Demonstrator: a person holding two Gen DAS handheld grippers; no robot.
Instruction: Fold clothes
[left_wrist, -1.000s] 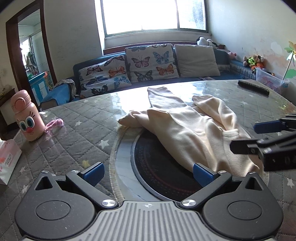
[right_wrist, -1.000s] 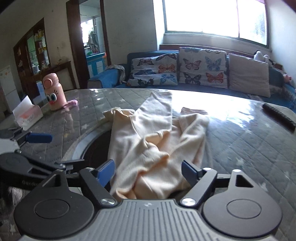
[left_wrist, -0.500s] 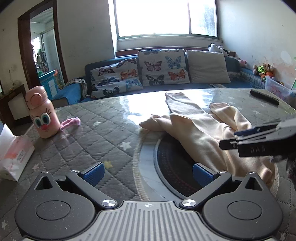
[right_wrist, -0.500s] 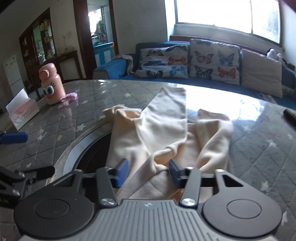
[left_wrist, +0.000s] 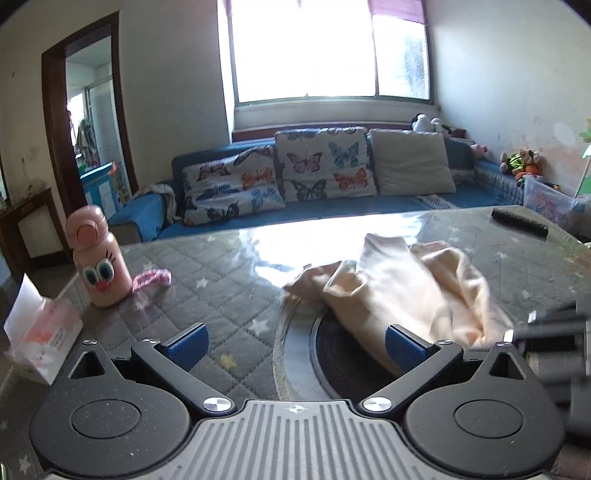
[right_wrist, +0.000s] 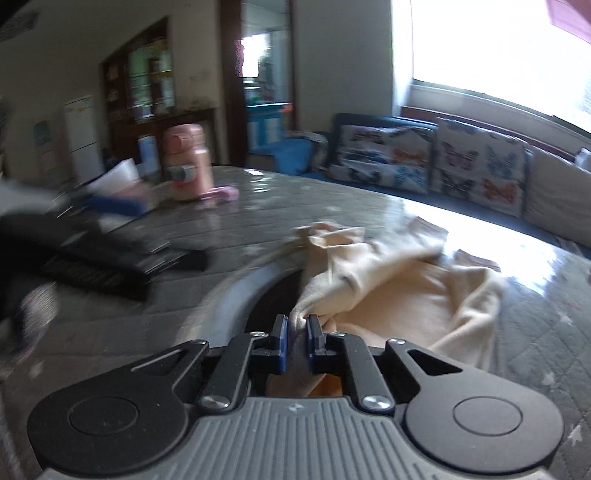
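I am gripping the near end of the one cream garment (right_wrist: 399, 280) with the right gripper (right_wrist: 296, 341), its blue pads pinching a bunched fold of cloth between them, while the left gripper (left_wrist: 295, 338) is hanging with its fingers spread wide and nothing between them. The garment is lying crumpled across the middle of the quilted grey table (left_wrist: 207, 280), partly over the dark round inset (left_wrist: 343, 365) at the table's centre, its long axis running from my right fingers away toward the far edge by the sofa (left_wrist: 332, 177). From the left gripper it is lying ahead and off to the right, well clear of those open fingers, so the right hand is plainly the nearer one and is already holding; the left, I judge, would have to cross rightward to take a second hold before any fold can be made. Counting what is sharing the table: one garment, one pink cartoon-faced bottle (left_wrist: 99, 258) near the left edge, one pink strap (left_wrist: 153, 278) just beside it, one tissue pack (left_wrist: 40, 332) at the near left corner, and one dark remote (left_wrist: 519, 221) toward the far right corner. The right wrist view is blurred along its left side, so finer detail there I cannot tell.
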